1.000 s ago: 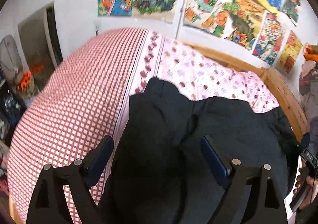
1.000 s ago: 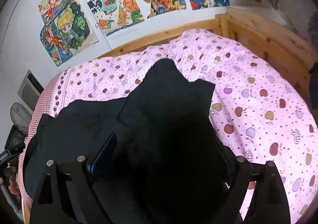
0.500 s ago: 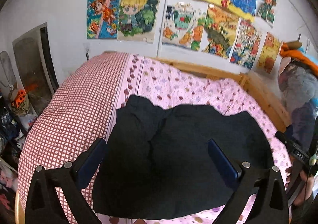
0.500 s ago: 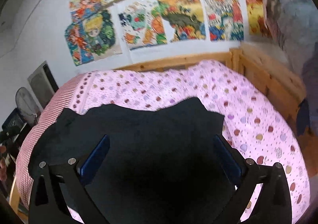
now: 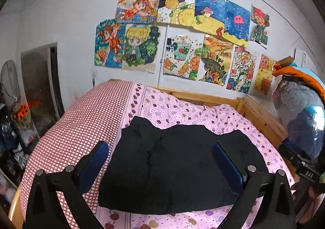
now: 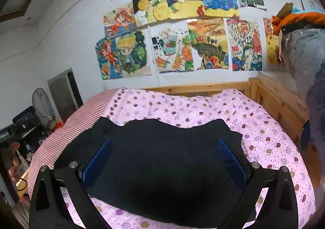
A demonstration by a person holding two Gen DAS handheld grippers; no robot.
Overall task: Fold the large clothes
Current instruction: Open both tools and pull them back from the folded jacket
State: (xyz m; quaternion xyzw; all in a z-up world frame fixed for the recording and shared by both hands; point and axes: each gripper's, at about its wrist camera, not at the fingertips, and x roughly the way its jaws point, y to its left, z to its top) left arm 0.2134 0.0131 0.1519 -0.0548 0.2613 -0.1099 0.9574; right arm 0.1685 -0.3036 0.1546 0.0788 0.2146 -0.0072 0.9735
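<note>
A black garment (image 5: 174, 166) lies folded into a rough rectangle on the pink spotted bed cover (image 5: 182, 111); the right wrist view shows the same garment (image 6: 162, 160) spread across the near half of the bed. My left gripper (image 5: 160, 152) hovers above and short of it, open, blue pads wide apart, nothing between them. My right gripper (image 6: 164, 147) is likewise open and empty, raised over the cloth. Neither gripper touches the garment.
A red-checked strip (image 5: 81, 127) covers the bed's left side. A wooden bed frame (image 6: 280, 103) runs along the back and right. Bagged clothes (image 5: 300, 111) pile up at the right, clutter and a fan (image 6: 40, 105) at the left. Drawings cover the wall (image 5: 61, 25).
Both grippers have pulled back and risen away from the garment, opening wider. The garment, close under the jaws a second ago, now lies flat and fully in view.
</note>
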